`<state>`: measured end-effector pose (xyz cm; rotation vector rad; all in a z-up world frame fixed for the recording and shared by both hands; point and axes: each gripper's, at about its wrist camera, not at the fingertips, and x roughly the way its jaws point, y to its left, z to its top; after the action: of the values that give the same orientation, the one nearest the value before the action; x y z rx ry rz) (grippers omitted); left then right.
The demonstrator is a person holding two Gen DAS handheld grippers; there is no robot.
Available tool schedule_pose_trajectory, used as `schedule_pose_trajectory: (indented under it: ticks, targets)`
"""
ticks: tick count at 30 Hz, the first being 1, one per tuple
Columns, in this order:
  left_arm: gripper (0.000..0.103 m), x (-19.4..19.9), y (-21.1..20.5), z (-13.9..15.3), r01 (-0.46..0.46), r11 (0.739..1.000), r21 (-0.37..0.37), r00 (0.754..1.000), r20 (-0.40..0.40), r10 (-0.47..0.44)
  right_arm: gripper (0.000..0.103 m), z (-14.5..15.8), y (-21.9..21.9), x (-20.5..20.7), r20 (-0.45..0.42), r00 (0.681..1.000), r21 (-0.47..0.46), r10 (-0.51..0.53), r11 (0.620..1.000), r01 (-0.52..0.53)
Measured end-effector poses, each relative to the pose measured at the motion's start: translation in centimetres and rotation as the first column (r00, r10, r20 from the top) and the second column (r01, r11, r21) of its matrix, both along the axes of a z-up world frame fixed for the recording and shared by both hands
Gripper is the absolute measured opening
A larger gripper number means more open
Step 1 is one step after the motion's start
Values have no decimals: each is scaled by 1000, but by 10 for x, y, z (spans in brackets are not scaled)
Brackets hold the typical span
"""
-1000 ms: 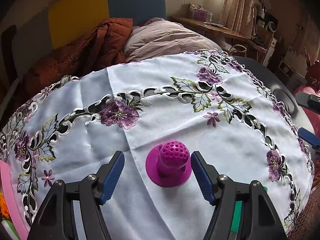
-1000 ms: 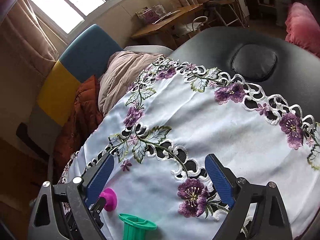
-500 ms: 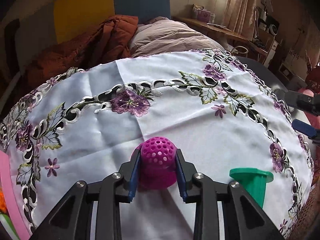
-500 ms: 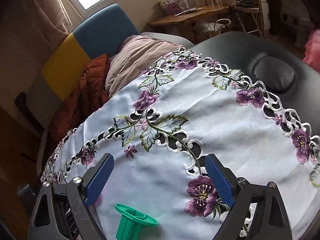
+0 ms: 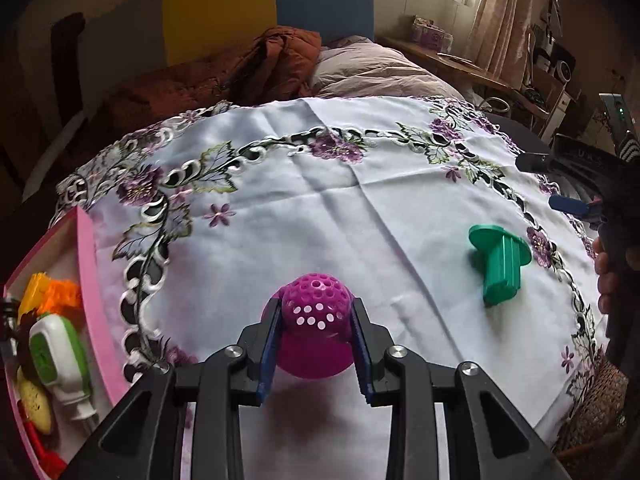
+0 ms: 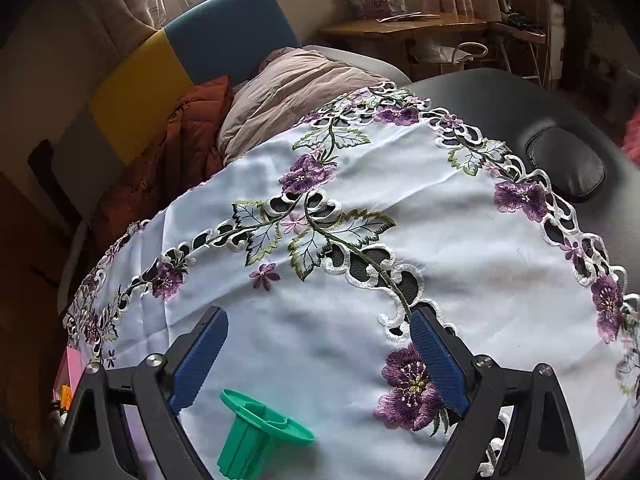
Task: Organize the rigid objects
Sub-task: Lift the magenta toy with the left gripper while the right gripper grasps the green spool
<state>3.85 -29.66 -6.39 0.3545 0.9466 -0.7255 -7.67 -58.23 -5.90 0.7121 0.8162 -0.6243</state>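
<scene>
My left gripper [image 5: 316, 312] is shut on a magenta perforated dome toy [image 5: 316, 308] and holds it above the white embroidered tablecloth [image 5: 320, 208]. A green flanged plastic piece [image 5: 500, 264] lies on its side on the cloth to the right; it also shows in the right wrist view [image 6: 256, 440], low between the jaws. My right gripper [image 6: 320, 356] is open and empty above the cloth, and its blue fingertip [image 5: 568, 205] shows at the right edge of the left wrist view.
A pink tray [image 5: 90, 280] at the left table edge holds several toys, among them a white and green one [image 5: 56, 356]. A black padded surface [image 6: 560, 128] lies beyond the cloth on the right. Bedding and a jacket lie behind the table.
My left gripper closed on the magenta toy, lifted it and swung left, bringing the pink tray into view. My right gripper drew back slightly and stayed open.
</scene>
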Motion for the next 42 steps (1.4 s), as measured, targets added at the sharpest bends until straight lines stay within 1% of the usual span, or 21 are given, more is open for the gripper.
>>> schedule_pose_trajectory:
  ticks: [3, 6, 8, 10, 13, 18, 23, 30, 36, 42]
  targets:
    - [32, -5, 15, -6, -34, 999, 11, 999, 9, 34, 93, 1, 2, 1, -6, 1000, -9, 3, 1000, -3]
    - [32, -5, 19, -20, -49, 999, 18, 999, -8, 49, 93, 1, 3, 1, -9, 1000, -18, 7, 1000, -7]
    - [32, -6, 19, -26, -54, 998, 11, 999, 3, 54, 93, 2, 4, 1, -7, 1000, -22, 7, 1000, -7]
    - [32, -6, 17, -26, -56, 998, -2, 998, 19, 56, 93, 3, 4, 0, -6, 1000, -26, 5, 1000, -6]
    - [32, 0, 19, -26, -72, 997, -41, 997, -5, 72, 93, 3, 3, 0, 0, 1000, -23, 4, 1000, -4]
    - [32, 4, 21, -27, -76, 994, -74, 997, -14, 76, 93, 4, 4, 1, 3, 1000, -24, 8, 1000, -8]
    - [32, 4, 21, -27, -82, 993, -87, 997, -14, 81, 93, 6, 4, 0, 12, 1000, -23, 7, 1000, -7]
    - [33, 6, 17, -27, -93, 993, -70, 996, -13, 92, 93, 6, 2, -3, 27, 1000, 1, -2, 1000, 2]
    - [33, 9, 15, -26, -107, 992, -62, 994, -24, 106, 93, 4, 1, -4, 41, 999, 41, 2, 999, -4]
    - [40, 9, 17, -25, -122, 991, -56, 993, -18, 121, 93, -8, 4, -1, 46, 997, 168, 60, 984, -67]
